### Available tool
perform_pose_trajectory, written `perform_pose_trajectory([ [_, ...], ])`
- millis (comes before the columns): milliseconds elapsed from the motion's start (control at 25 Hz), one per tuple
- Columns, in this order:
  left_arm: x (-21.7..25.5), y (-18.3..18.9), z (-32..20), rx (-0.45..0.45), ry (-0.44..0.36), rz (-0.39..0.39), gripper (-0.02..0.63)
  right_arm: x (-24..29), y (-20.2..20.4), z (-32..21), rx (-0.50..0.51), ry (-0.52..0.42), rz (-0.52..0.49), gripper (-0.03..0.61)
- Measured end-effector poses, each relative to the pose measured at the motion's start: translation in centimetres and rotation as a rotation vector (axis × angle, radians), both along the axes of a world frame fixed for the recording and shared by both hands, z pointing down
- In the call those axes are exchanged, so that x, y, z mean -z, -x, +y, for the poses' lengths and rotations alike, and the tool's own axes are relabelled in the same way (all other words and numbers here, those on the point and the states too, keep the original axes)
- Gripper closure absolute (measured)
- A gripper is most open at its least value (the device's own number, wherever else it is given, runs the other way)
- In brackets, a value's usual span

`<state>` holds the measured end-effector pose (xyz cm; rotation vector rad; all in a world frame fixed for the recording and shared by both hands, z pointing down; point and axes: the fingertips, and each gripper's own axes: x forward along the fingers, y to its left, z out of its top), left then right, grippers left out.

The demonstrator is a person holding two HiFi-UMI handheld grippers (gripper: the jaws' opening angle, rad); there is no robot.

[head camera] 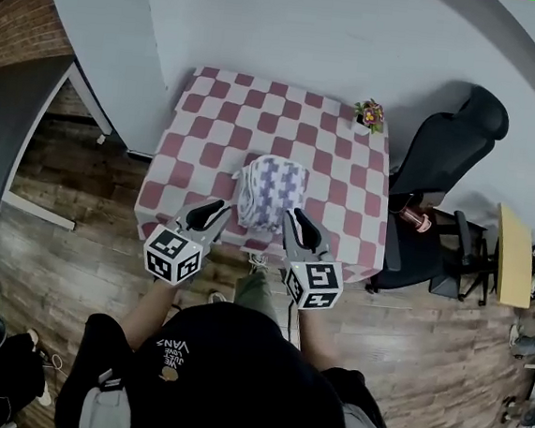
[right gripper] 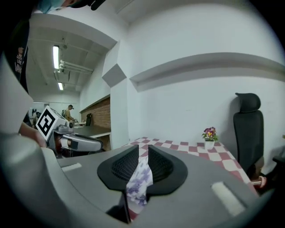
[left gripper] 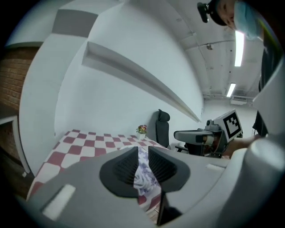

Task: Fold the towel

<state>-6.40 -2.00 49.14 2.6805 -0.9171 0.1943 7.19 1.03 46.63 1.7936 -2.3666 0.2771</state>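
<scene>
Narrowly, left gripper point(head camera: 213, 212) and right gripper point(head camera: 301, 223) each pinch the towel point(head camera: 272, 190); seemingly its near corners.

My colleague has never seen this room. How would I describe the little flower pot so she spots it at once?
Find the red-and-white checked table against the white wall. At its far corner, beside the black office chair, stands a small white pot of flowers. The only other thing there is a purple-patterned towel, much bigger.
</scene>
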Motion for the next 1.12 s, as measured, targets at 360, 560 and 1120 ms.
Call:
perform_pose_trajectory([
  [360, 2.7, -0.6, 1.7, -0.006, -0.099, -0.002, 0.603, 2.6, -2.1, 2.7, -0.089, -0.05, -0.048, 0.572],
  [560, 2.8, 0.0, 1.8, 0.008, -0.131, -0.035, 0.611, 2.1, -2.7, 2.9, -0.134, -0.019, -0.054, 0.573],
  [1120, 2.3, 0.8, 3.2, 0.036, -0.148, -0.052, 0.612, 0.5, -1.6, 3.6, -0.128, 0.039, 0.019, 0.574],
])
